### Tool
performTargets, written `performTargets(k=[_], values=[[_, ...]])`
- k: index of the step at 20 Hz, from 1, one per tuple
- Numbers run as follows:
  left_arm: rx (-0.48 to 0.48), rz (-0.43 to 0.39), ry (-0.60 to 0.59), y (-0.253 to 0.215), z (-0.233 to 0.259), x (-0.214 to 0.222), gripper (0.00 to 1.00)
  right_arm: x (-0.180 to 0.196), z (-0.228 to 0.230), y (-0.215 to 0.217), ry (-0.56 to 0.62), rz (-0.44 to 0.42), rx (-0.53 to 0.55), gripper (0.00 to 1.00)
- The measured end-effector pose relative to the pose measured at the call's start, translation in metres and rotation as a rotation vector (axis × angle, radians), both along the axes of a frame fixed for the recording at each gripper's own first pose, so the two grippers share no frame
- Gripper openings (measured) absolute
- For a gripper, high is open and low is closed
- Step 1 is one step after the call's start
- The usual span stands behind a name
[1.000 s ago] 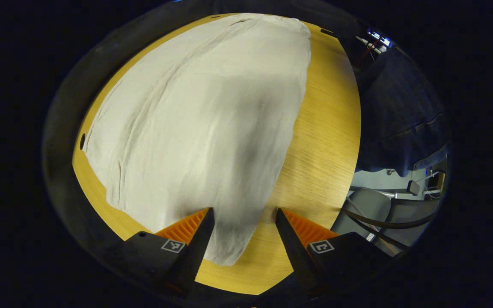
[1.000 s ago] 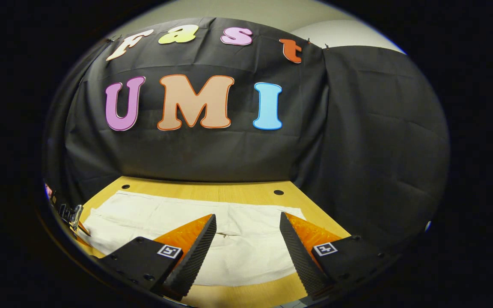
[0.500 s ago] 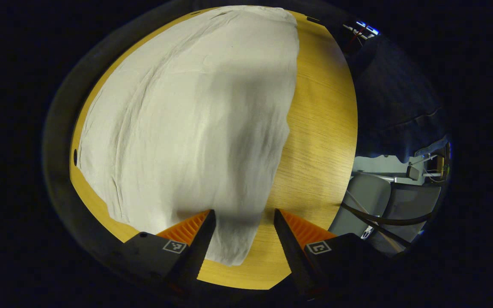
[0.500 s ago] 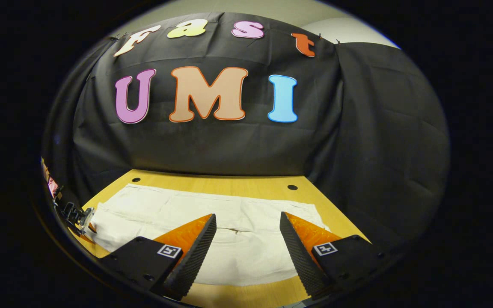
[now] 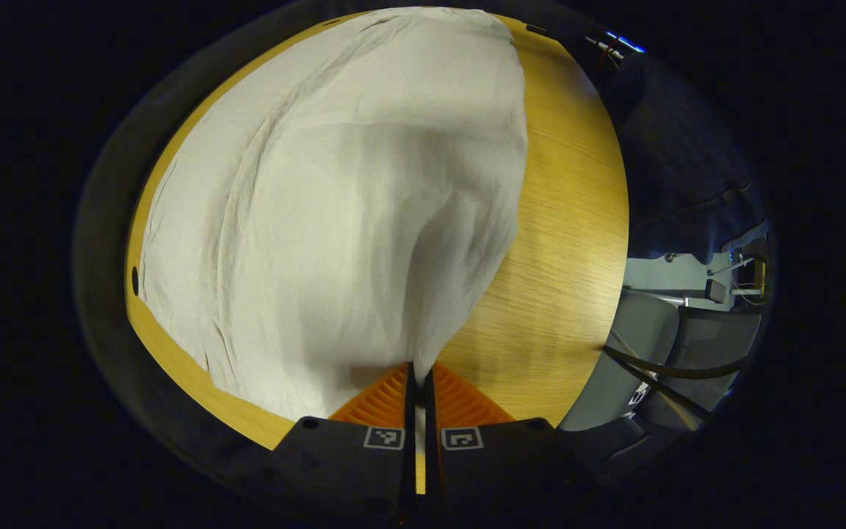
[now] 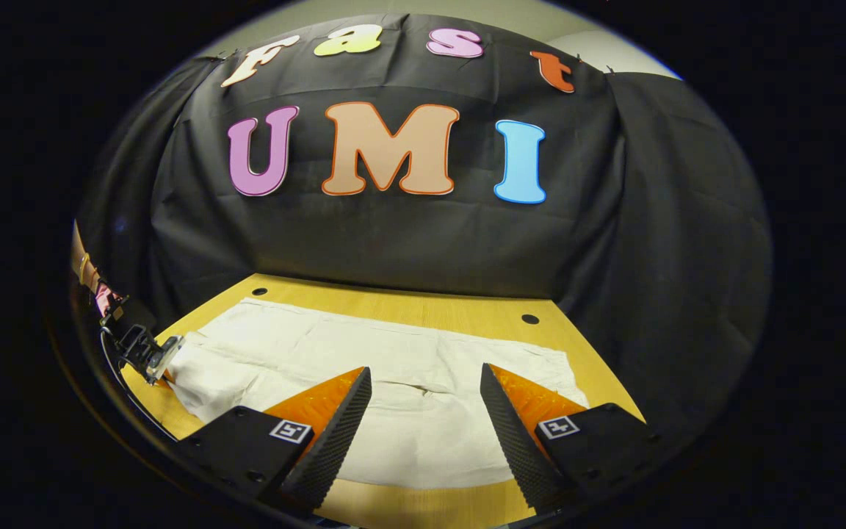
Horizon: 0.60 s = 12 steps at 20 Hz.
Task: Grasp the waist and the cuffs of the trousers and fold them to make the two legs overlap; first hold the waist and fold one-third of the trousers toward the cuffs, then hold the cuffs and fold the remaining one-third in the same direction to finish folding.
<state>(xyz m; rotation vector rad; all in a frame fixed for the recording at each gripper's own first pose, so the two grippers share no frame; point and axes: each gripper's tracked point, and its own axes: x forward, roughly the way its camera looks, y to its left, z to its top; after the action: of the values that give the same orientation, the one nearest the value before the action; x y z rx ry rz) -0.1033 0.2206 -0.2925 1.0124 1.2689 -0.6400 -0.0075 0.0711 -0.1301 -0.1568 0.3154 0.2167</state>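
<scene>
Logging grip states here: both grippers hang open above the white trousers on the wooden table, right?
Not quite. The left gripper is shut on the trousers, pinching a corner of the cloth, as the left gripper view shows. The right gripper does hang open above them on the wooden table.

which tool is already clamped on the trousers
The left tool: its fingers are pressed together on a corner of the white trousers, lifting a ridge. The right tool hangs open above them.

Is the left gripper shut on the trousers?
Yes: the left gripper has its fingers pressed together on a corner of the trousers, cloth bunching upward.
</scene>
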Motion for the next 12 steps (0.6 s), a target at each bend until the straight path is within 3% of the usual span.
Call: performTargets(k=[7,12], values=[[0.008,0.010,-0.011,0.001,-0.001,0.002,0.02,0.003,-0.037,-0.039,0.121,0.174,-0.143,0.98],[0.015,0.044,-0.018,0.000,0.000,0.001,0.02,0.007,-0.066,-0.081,0.227,0.330,-0.342,0.97]])
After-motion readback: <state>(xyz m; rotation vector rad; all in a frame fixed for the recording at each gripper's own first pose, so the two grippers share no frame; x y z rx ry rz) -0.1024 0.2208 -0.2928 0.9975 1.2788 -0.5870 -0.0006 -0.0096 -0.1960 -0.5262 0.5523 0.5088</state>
